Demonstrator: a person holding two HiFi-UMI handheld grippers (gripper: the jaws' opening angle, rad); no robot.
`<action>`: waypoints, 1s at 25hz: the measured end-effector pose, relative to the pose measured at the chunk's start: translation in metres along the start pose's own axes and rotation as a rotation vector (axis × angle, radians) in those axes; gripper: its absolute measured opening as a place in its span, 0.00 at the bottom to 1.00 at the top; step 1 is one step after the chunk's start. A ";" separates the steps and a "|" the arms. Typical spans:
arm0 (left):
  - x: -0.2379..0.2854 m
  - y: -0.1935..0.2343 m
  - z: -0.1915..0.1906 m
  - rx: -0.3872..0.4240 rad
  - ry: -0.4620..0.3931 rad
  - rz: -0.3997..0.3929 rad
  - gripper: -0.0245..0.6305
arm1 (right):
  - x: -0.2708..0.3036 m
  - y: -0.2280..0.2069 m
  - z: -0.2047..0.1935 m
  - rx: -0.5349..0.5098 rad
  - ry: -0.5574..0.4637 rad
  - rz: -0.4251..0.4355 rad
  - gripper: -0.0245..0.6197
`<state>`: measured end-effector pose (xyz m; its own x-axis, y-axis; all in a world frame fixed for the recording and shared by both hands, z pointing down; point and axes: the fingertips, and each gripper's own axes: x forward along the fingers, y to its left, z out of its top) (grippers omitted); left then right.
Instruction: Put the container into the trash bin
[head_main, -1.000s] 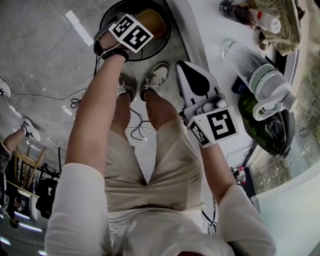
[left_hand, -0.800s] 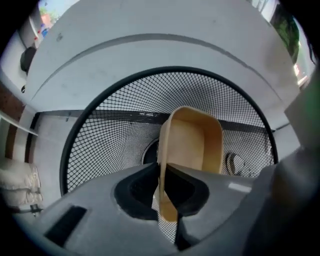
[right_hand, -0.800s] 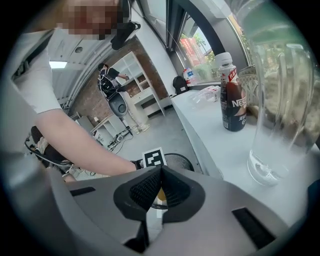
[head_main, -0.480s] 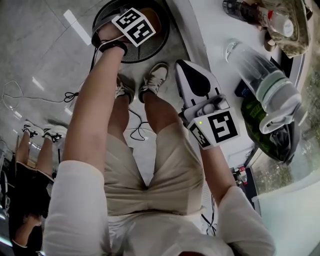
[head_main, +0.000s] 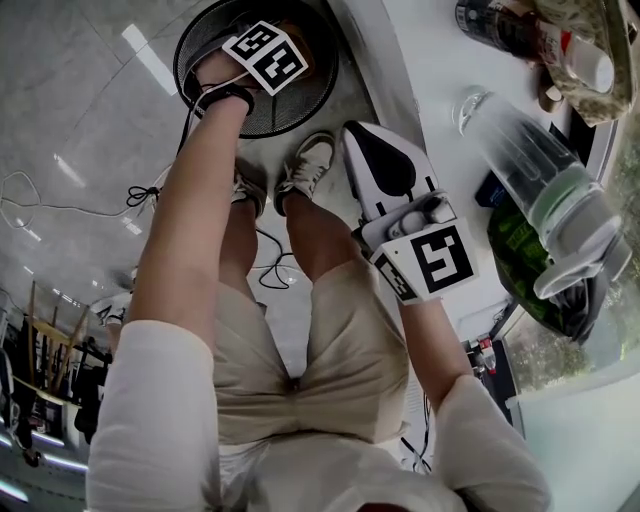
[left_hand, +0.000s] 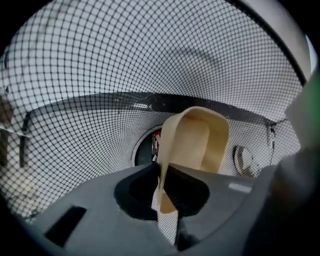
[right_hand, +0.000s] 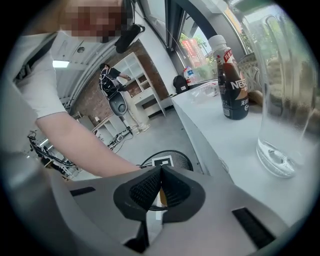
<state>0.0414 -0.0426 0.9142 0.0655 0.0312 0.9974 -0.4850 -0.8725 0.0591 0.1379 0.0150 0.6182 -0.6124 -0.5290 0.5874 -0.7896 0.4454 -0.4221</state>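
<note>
- Holding the container (left_hand: 197, 137) with the left gripper (left_hand: 165, 171) — jaws clamped on one thin side wall, almost fully together.
- Container is beige and open-mouthed. It hangs beyond the jaws with its long axis roughly along the gripper's line, pointing down into the bin (left_hand: 100, 65).
- Key relation: the left gripper view shows mesh wall on all sides, so the container is already inside the bin and below the rim. It hangs apart from the mesh; I can't tell how far it is off the bin floor.
- Head view: left gripper (head_main: 262, 55) sits right over the bin (head_main: 290, 105) on the floor, arm stretched down to it.
- Right gripper (right_hand: 160, 187) — jaws together, nothing between them. It's held by the tabletop (head_main: 430, 90) edge, well apart from the bin, so the left is the only one in play.
- Judgement: next step is just to part the left jaws and let the container drop. The risk is the thin wall sticking to a pad.
</note>
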 end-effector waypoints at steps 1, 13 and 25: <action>0.004 0.001 0.000 0.000 -0.002 -0.002 0.07 | 0.002 0.000 -0.002 -0.005 0.003 0.000 0.04; 0.049 -0.001 -0.002 0.058 0.040 -0.022 0.07 | 0.022 0.000 -0.009 -0.054 0.017 0.015 0.04; 0.049 -0.006 0.009 -0.046 -0.068 -0.083 0.40 | 0.030 0.008 -0.011 -0.077 0.025 -0.012 0.04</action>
<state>0.0554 -0.0406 0.9626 0.1651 0.0682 0.9839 -0.5150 -0.8448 0.1450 0.1134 0.0104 0.6401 -0.6008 -0.5174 0.6094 -0.7912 0.4937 -0.3609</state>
